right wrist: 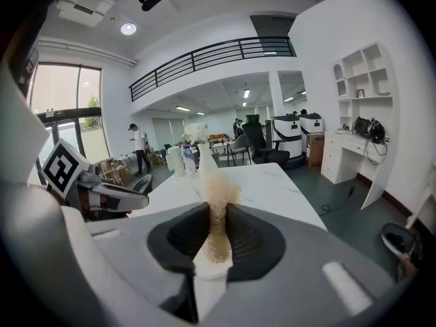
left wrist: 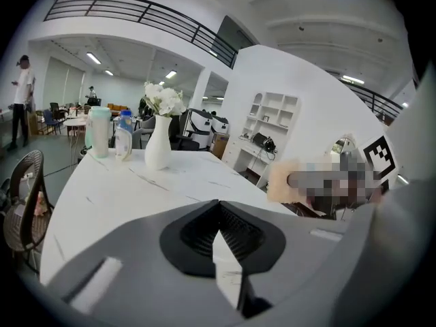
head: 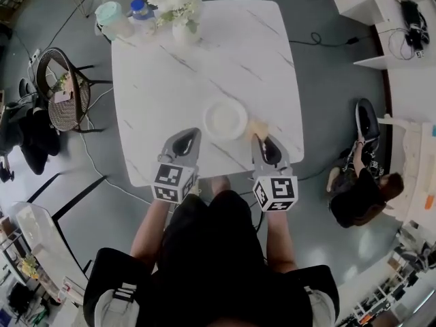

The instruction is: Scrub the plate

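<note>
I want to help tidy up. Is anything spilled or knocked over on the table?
Nothing stands out. The plate lies flat on the table, the vase and bottles stand upright at the far edge, and no spill shows.

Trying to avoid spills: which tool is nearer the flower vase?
Left. The left tool is straight across the table from the vase; the right tool, clamping the sponge, is off to its right, farther.
</note>
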Available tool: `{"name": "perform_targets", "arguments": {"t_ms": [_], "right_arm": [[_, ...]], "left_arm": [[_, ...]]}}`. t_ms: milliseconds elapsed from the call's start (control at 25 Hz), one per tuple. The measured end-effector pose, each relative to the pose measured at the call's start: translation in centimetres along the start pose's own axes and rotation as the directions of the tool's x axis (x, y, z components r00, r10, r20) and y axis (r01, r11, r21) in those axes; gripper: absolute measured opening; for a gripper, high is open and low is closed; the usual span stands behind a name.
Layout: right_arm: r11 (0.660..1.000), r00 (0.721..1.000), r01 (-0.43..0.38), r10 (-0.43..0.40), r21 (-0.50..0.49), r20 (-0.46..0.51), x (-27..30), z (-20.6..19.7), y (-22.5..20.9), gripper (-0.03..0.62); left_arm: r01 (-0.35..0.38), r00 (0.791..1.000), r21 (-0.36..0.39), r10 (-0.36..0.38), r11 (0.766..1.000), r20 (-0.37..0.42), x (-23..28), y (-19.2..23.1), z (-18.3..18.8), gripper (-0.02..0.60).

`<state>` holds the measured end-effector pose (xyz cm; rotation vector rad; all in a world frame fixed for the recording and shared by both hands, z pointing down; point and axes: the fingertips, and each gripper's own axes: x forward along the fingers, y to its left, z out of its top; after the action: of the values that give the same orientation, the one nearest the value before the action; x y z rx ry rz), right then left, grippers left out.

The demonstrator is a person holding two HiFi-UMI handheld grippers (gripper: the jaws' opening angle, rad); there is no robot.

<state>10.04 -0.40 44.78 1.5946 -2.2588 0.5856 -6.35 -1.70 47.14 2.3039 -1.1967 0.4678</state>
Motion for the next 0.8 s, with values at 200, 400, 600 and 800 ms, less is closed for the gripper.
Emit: {"name": "perform_targets", "arguments": {"t_ms": [200, 400, 600, 800], "right_arm": [[0.999, 0.998, -0.028, 0.029, 0.017, -0.052, 2.6, -1.9, -0.4, 0.069], [0.999, 0.995, -0.039, 0.043, 0.036, -0.092, 4.8, -3.7, -0.8, 0.069], [0.997, 0.992, -0.051, 0.057, 0.05, -0.115, 6.2, -4.5, -1.0, 0.069], [0.996, 0.989, -0.07, 0.077, 0.058, -0.124, 7.0, -4.5, -1.0, 0.069]], "left_arm": [[-0.008, 0.999, -0.029, 0.006, 1.0, -0.054, 2.2, 1.1, -2.1, 0.005], [-0.017, 0.996, -0.039, 0.013, 0.999, -0.091, 4.2, 2.1, -3.9, 0.005], [-0.007, 0.992, -0.059, 0.0, 0.998, -0.125, 5.6, 2.5, -5.3, 0.005], [-0.029, 0.987, -0.1, 0.013, 0.995, -0.162, 6.3, 3.1, -6.4, 0.005]]}}
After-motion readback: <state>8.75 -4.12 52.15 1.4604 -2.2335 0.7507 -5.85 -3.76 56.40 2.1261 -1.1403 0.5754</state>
